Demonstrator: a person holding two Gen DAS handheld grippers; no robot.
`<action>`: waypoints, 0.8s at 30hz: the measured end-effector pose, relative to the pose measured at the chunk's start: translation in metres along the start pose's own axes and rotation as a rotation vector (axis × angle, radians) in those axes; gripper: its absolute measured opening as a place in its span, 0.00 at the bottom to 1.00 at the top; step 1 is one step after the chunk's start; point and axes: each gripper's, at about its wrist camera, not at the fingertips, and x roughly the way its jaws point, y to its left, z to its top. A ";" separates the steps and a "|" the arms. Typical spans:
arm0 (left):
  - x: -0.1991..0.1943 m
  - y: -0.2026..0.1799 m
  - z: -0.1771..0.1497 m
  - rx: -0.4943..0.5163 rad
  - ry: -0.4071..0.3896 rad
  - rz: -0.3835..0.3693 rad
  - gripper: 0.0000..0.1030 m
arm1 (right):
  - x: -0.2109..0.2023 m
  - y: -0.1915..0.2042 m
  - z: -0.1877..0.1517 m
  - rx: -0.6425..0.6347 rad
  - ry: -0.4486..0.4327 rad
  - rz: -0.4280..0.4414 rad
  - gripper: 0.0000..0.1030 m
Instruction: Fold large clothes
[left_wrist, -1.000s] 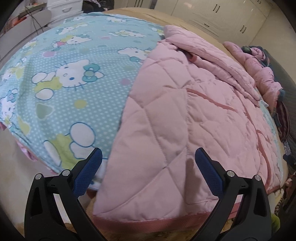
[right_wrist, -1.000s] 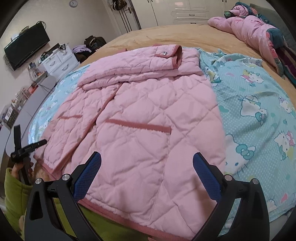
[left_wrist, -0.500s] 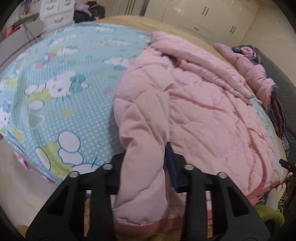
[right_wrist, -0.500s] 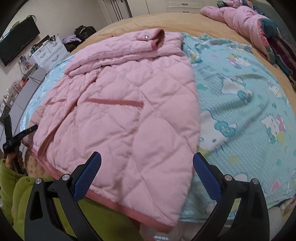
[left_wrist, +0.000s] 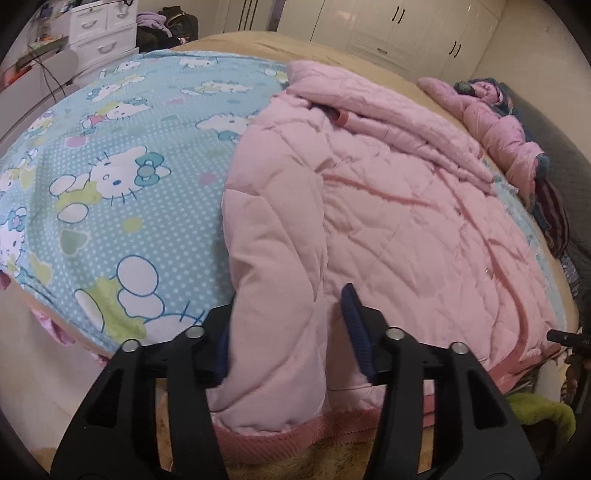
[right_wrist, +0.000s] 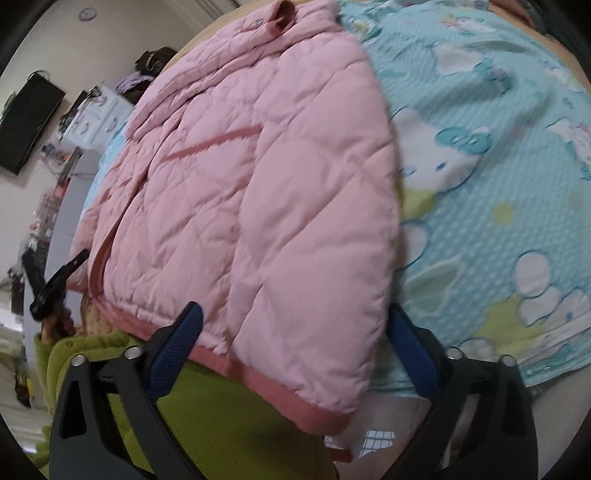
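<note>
A pink quilted jacket (left_wrist: 388, 206) lies spread on the bed, hem toward me. My left gripper (left_wrist: 288, 332) is shut on the jacket's left bottom corner, a thick fold of it bunched between the blue pads. In the right wrist view the jacket (right_wrist: 258, 177) fills the middle, and my right gripper (right_wrist: 295, 343) is open with its fingers either side of the right bottom corner at the hem. The left gripper also shows in the right wrist view (right_wrist: 55, 284) at the far left.
The bed carries a blue Hello Kitty sheet (left_wrist: 110, 177). Another pink garment (left_wrist: 502, 129) lies bunched at the bed's far right. White drawers (left_wrist: 99, 29) stand at the back left. My green sleeve (right_wrist: 207, 417) is under the right gripper.
The left gripper closed on the jacket's left corner and keeps hold. The right gripper moved down and in toward the right hem corner, still open.
</note>
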 end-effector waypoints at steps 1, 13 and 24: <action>0.001 0.001 -0.002 -0.005 0.009 0.004 0.54 | 0.002 0.002 -0.004 -0.028 0.002 -0.023 0.71; 0.005 -0.005 -0.008 0.017 0.001 0.057 0.32 | -0.075 0.035 0.019 -0.193 -0.342 0.142 0.16; -0.043 -0.033 0.031 0.036 -0.184 -0.001 0.10 | -0.105 0.037 0.065 -0.193 -0.501 0.219 0.15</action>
